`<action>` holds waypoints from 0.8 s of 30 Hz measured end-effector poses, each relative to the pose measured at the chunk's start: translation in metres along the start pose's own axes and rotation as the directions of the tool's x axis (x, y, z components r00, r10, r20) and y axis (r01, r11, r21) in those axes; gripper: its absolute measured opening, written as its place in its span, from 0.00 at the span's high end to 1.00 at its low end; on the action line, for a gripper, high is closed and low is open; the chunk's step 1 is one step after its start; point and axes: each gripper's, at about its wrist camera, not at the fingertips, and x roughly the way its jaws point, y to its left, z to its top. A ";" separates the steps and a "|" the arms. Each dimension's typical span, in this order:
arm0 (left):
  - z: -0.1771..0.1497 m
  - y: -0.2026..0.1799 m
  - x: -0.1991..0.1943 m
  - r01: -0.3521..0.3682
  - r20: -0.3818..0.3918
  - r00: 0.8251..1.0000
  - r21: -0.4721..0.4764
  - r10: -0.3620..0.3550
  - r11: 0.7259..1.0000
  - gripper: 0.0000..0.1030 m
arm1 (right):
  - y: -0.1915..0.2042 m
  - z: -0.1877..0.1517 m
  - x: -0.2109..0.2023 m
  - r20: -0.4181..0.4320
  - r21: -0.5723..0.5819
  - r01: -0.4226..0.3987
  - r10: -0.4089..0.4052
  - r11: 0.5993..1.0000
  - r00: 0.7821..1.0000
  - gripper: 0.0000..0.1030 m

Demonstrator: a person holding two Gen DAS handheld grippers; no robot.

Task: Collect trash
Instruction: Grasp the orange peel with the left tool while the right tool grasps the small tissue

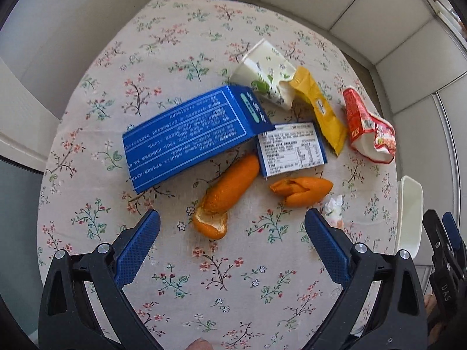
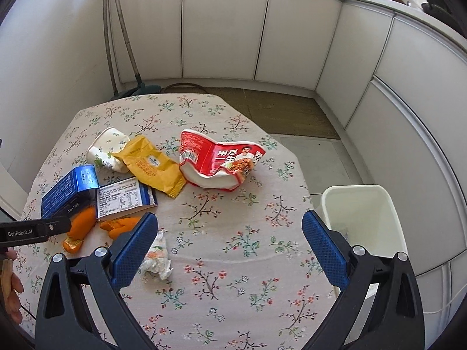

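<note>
Room: white cabinet doors (image 2: 221,26) are seen behind a table covered with a floral tablecloth (image 2: 221,265).
Bin: a white bin (image 2: 362,218) is placed just beside the table's right edge, behind the right claw's right finger.
Blue box (image 1: 186,137): laid flat ahead of the left claw, towards its left finger.
Red noodle cup (image 2: 221,160): crushed, lying on its side well ahead of the right claw, between its fingers.
Paper cup (image 1: 262,75): tipped over at the far side of the pile, touching the yellow wrapper (image 1: 321,108).
Label card (image 1: 292,148): laid beside the blue box.
Orange peels: one peel (image 1: 224,195) lies just ahead of the left claw between its fingers; a second (image 1: 300,189) lies to its right.
Tissue (image 2: 157,256): crumpled, just beside the right claw's left finger.
Left claw (image 1: 232,227): fingers spread wide, nothing gripped.
Right claw (image 2: 230,230): fingers spread wide, nothing gripped.
</note>
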 end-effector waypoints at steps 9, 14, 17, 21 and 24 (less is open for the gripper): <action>0.007 -0.015 0.039 -0.027 -0.072 0.997 0.093 0.034 0.995 0.24 | -0.005 -0.005 0.037 -0.168 0.120 -0.111 0.130 0.987 0.977 0.06; 0.010 -0.021 0.055 -0.061 -0.071 0.995 0.109 0.069 0.992 0.39 | -0.007 -0.014 0.062 -0.285 0.216 -0.171 0.229 0.961 0.931 0.06; 0.009 -0.021 0.060 -0.088 -0.056 0.994 0.105 0.094 0.991 0.44 | -0.006 -0.017 0.069 -0.311 0.239 -0.194 0.264 0.951 0.913 0.06; 0.008 -0.017 0.058 -0.125 -0.039 0.991 0.122 0.131 0.985 0.64 | -0.003 -0.021 0.078 -0.337 0.261 -0.216 0.298 0.941 0.893 0.06; 0.004 -0.020 0.054 -0.116 -0.056 0.991 0.136 0.124 0.984 0.80 | 0.005 -0.024 0.085 -0.357 0.246 -0.226 0.305 0.942 0.883 0.06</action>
